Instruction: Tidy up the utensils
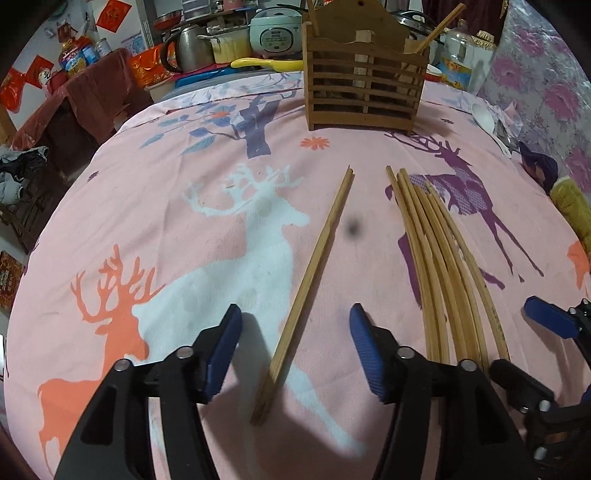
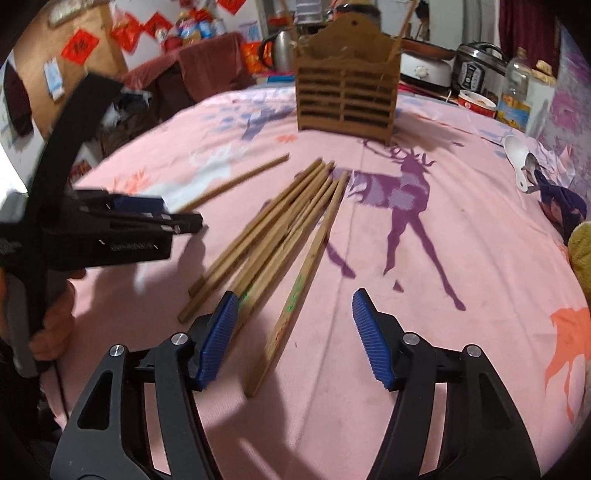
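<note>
A wooden slatted utensil holder (image 1: 364, 85) stands at the far side of the pink deer-print cloth (image 1: 184, 229); it also shows in the right wrist view (image 2: 347, 96). A pair of chopsticks (image 1: 306, 291) lies between the open jaws of my left gripper (image 1: 293, 343), untouched. A bundle of several chopsticks (image 1: 443, 273) lies to its right. In the right wrist view my right gripper (image 2: 291, 332) is open over the near ends of that bundle (image 2: 280, 236). My left gripper (image 2: 144, 214) shows at the left there, by the separate pair (image 2: 236, 181).
A white spoon and a metal spoon (image 2: 521, 162) lie at the right on the cloth. Kettle (image 1: 188, 44), rice cooker (image 1: 275, 31), bottles and pots crowd the far edge behind the holder. A yellow cloth (image 1: 572, 206) lies at the right edge.
</note>
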Available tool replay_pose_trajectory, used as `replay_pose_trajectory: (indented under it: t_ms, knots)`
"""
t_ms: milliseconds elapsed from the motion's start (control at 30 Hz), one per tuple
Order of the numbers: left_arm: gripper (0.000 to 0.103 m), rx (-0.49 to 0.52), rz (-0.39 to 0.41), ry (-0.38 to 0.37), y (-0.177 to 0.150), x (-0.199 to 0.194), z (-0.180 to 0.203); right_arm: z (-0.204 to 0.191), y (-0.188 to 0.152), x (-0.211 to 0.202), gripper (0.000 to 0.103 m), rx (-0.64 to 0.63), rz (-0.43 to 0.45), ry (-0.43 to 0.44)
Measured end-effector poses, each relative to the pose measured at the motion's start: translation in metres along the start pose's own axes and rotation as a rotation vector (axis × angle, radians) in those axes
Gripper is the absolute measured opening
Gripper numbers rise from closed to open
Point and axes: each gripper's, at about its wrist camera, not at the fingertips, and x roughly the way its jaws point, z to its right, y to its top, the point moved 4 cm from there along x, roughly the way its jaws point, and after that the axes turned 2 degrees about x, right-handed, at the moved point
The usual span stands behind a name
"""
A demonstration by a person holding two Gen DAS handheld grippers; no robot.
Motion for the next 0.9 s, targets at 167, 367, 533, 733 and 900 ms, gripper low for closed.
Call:
replay_pose_trajectory:
  t_ms: [167, 367, 533, 733, 900]
  knots:
    - [0.083, -0.029, -0.011, 0.014, -0.012, -0.004, -0.007, 0.011, -0.004, 0.001, 0.060, 0.007, -0.021, -0.079]
    - [0.083, 0.015, 0.007, 0.037, -0.016, -0.008, 0.001, 0.036, -0.004, 0.000, 0.058, 0.095, -0.024, -0.074]
    - [0.083, 0.051, 0.027, 0.063, -0.016, -0.010, 0.007, 0.028, -0.004, 0.002, 0.058, 0.057, -0.030, -0.066]
    - [0.078, 0.046, 0.045, 0.075, -0.016, -0.013, 0.005, 0.029, -0.004, 0.003, 0.057, 0.060, -0.036, -0.071]
    - [0.071, 0.064, 0.051, 0.086, -0.017, -0.014, 0.008, 0.028, -0.006, 0.001, 0.057, 0.067, -0.035, -0.069]
